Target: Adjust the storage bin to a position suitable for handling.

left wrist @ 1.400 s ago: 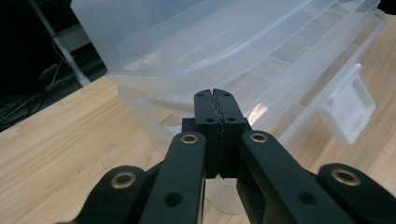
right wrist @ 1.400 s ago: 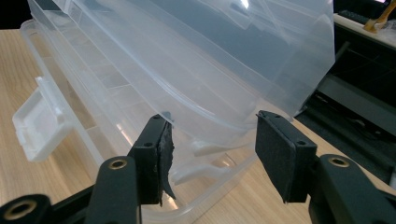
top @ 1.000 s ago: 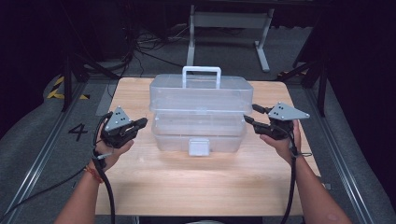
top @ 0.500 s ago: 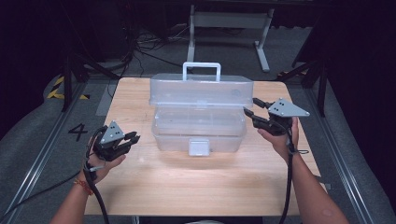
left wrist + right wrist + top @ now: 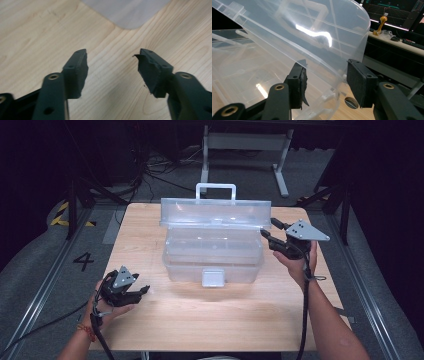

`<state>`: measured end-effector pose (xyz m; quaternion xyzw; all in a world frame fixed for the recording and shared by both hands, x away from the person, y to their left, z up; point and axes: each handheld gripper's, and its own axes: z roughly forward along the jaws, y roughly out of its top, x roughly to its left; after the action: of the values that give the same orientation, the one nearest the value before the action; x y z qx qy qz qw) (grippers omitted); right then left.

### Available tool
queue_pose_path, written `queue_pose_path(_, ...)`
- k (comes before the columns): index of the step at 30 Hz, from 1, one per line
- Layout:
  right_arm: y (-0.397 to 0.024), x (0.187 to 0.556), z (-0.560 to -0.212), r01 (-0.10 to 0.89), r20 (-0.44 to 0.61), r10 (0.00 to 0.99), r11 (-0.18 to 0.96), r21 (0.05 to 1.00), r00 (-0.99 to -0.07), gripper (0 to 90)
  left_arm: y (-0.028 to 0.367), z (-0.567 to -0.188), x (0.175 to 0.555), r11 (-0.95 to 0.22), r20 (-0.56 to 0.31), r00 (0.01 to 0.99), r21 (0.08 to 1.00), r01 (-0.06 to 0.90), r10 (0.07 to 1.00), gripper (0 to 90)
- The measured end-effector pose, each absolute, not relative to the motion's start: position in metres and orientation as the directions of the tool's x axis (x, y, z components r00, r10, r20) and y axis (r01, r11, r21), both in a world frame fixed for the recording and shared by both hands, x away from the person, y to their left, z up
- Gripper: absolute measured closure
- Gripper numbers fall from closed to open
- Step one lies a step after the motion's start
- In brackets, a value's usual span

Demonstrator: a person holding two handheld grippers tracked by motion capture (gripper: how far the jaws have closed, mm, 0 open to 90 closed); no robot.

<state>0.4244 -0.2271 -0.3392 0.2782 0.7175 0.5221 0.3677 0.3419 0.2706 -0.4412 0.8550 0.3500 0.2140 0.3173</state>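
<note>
Your left tongs (image 5: 112, 72) had just been opening, nothing between them, above the wooden counter (image 5: 37, 37) near a clear box corner (image 5: 127, 12).

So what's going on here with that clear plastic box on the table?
A person is working on a clear plastic box on a wooden table with a tool in each hand. The box's lid is raised partway. The right tool sits at the lid's right edge, jaws either side of the rim; whether they press it is unclear. The left tool is low over the table by the near left corner, jaws just opened, nothing between them.
</note>
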Motion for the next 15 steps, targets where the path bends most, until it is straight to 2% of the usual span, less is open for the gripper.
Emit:
queue_pose_path(4,-0.225,0.426,-0.34,0.012,-0.241,0.795,0.297,0.955,-0.557,49.6,0.274,-0.45,0.342,-0.558,0.137,0.662,0.677,0.48,0.737,31.4)
queue_pose_path(10,-0.221,0.43,-0.339,0.007,-0.253,0.81,0.303,0.953,-0.53,50.1,0.281,-0.459,0.34,-0.545,0.109,0.655,0.663,0.512,0.748,29.1)
queue_pose_path(15,-0.22,0.436,-0.335,0.008,-0.257,0.823,0.302,0.953,-0.507,54.1,0.286,-0.472,0.34,-0.54,0.094,0.647,0.648,0.537,0.757,28.0)
